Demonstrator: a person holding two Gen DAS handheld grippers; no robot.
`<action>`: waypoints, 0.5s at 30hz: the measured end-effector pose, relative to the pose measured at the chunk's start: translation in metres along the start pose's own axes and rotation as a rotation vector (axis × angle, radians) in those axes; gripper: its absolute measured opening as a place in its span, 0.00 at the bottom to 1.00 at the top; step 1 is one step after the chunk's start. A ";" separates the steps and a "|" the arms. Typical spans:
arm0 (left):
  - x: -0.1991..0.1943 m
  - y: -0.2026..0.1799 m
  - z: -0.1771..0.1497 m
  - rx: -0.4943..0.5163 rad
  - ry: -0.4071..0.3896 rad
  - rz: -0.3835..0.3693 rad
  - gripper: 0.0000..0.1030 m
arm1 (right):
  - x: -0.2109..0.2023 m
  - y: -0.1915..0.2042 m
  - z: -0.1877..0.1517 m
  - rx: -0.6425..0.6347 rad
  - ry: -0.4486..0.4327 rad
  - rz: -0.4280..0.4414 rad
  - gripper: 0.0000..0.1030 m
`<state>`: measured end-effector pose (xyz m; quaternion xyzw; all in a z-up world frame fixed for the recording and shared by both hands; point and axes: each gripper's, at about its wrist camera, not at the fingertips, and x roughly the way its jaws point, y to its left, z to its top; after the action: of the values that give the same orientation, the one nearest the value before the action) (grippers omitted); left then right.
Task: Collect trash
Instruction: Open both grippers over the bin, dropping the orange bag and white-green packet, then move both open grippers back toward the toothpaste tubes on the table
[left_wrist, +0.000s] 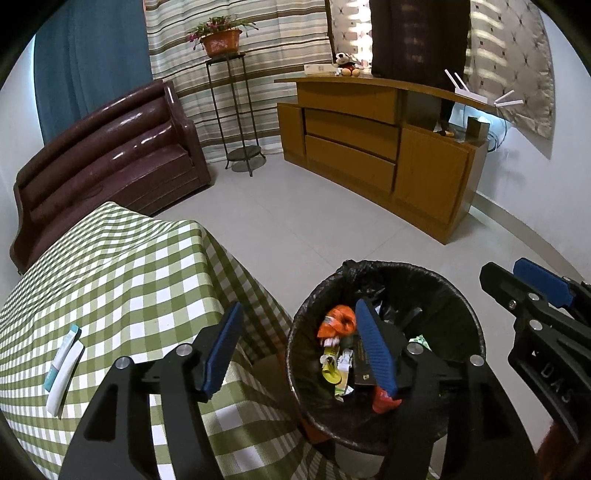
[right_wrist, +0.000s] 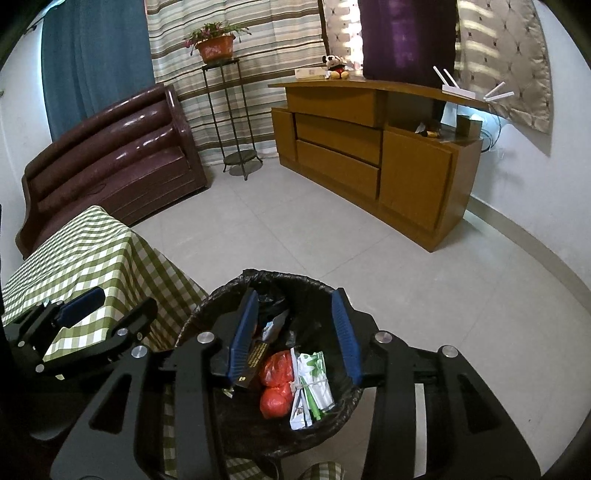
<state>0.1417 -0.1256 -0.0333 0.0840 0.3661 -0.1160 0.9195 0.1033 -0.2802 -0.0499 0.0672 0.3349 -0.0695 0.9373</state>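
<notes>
A bin with a black liner (left_wrist: 448, 284) (right_wrist: 221, 295) stands on the floor by the table's corner. Inside lie an orange wrapper (left_wrist: 338, 321), red wrappers (right_wrist: 277, 384), white-green packets (right_wrist: 312, 384) and a dark packet (right_wrist: 258, 358). My left gripper (left_wrist: 298, 306) is open; one finger is above the tablecloth, the other above the bin, with nothing between the pads. My right gripper (right_wrist: 295, 293) hangs open over the bin, its pads apart and empty. Each gripper shows in the other's view: the right gripper (left_wrist: 500, 267) and the left gripper (right_wrist: 122, 301). A white-teal packet (left_wrist: 64, 365) lies on the table.
The table with a green check cloth (left_wrist: 129, 258) is left of the bin. A dark red sofa (left_wrist: 110, 155) stands behind it. Further back are a metal plant stand (left_wrist: 236, 110) and a wooden cabinet (left_wrist: 369, 147). Pale tiled floor (left_wrist: 295, 221) lies between them.
</notes>
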 end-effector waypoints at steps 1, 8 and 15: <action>-0.001 0.001 0.000 -0.003 -0.003 -0.001 0.60 | -0.001 0.000 0.001 0.000 -0.003 -0.001 0.42; -0.018 0.017 -0.004 -0.011 -0.026 0.014 0.60 | -0.011 0.008 0.003 -0.008 -0.028 0.005 0.59; -0.036 0.050 -0.016 -0.050 -0.030 0.062 0.60 | -0.018 0.040 -0.002 -0.043 -0.024 0.065 0.71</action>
<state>0.1197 -0.0687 -0.0160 0.0704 0.3521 -0.0794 0.9299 0.0957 -0.2394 -0.0369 0.0571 0.3227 -0.0327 0.9442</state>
